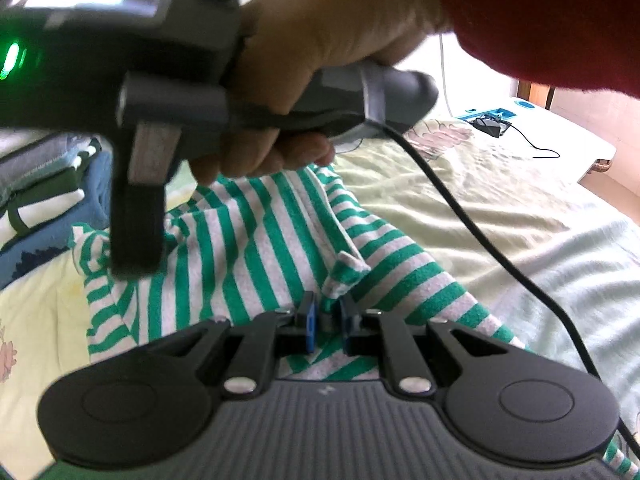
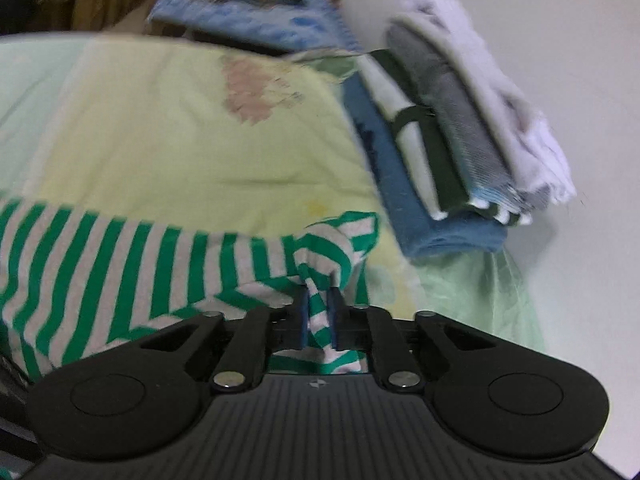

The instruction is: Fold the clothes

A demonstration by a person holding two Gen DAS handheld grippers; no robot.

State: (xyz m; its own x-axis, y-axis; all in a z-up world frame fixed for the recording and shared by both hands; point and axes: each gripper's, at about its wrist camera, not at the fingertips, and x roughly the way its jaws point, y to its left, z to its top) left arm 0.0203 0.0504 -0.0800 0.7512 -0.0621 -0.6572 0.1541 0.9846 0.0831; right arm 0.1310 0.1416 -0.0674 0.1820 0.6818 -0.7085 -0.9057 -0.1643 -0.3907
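**Gripping a striped garment at two points over a bed**

Pinching a green-and-white striped garment (image 2: pixel 120 264), the right gripper (image 2: pixel 319 322) has its blue-padded fingers closed narrow on a bunched fold of the cloth, which runs between them and hangs out below. The left gripper (image 1: pixel 328 320) also stands nearly closed, with a small peak of the same striped fabric (image 1: pixel 256 248) rising just ahead of its tips; whether the cloth is truly clamped there is hard to make out. The garment lies crumpled across a pale yellow bedspread (image 1: pixel 500 208) printed with faded pink figures.

In the left wrist view, the right device (image 1: pixel 140 140) and the hand (image 1: pixel 320 60) holding it fill the upper half, blurred, hiding much of the bed behind. A red sleeve (image 1: pixel 560 20) is cut off by the top edge. A black cable (image 1: pixel 460 208) trails from the handle down across the bedspread.

A stack of folded clothes (image 2: pixel 460 140) sits at the bed's edge near the garment: blue at the bottom, then dark green and white, grey, and white on top. Beyond it lies a blurred blue patterned item (image 2: pixel 248 12) that cannot be identified. At the far side of the bed, a white surface (image 1: pixel 560 136) bears a small black object with a wire, too small to tell.
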